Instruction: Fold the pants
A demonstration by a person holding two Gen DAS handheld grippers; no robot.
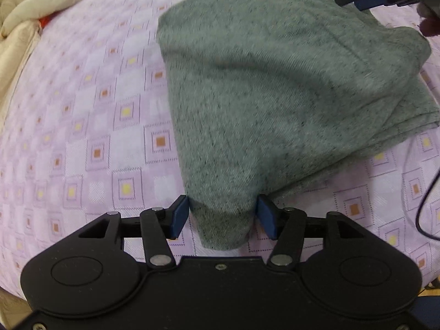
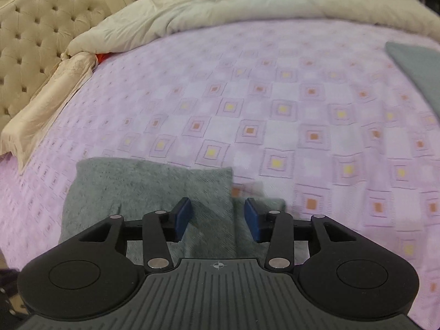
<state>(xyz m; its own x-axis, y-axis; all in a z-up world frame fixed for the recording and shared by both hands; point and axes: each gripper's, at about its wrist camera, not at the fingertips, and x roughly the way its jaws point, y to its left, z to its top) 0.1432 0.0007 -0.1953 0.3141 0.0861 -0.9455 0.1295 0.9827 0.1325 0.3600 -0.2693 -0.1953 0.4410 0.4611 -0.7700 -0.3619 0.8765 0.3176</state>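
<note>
Left gripper: angled steeply down, jaws spread, a corner of the folded grey pants between the pads. Pants lie on the pink bedspread. Right gripper: tilted downward over the pants, jaws spread, gripping nothing.

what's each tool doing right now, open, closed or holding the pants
Left tool: open, a corner of the grey pants between its pads, not clamped.
Right tool: open, holding nothing, over the pants.
</note>
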